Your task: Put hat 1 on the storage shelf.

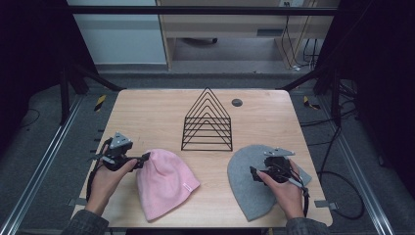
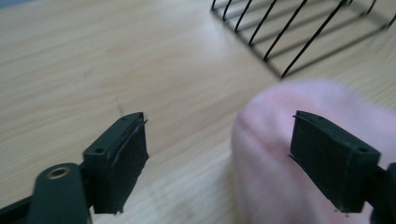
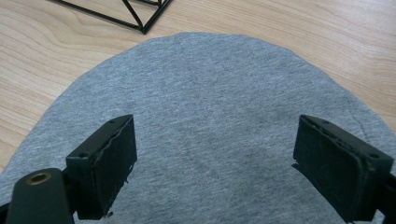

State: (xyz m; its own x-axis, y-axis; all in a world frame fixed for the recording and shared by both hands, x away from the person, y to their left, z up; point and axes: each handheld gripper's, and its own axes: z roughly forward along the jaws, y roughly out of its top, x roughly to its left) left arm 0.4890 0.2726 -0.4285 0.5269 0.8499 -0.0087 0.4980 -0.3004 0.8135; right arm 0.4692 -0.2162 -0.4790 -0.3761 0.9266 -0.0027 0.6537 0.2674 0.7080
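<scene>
My left gripper (image 1: pixel 145 157) wide, at crown edge of pink beanie (image 1: pixel 164 182) on worktop (image 1: pixel 161 115). My right gripper (image 1: pixel 253 172) wide over grey beanie (image 1: pixel 244 193). Both soft, light, floppy; pinch edge fold, expect sag.

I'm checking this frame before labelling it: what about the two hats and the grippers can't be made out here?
- Pink hat: blurred in the left gripper view, cut off by the bottom edge; its small label is too small to read in the high view.
- Grey hat: in the high view the right gripper and hand cover its middle.
- Wire rack: cut off by the top edge in both gripper views.
</scene>
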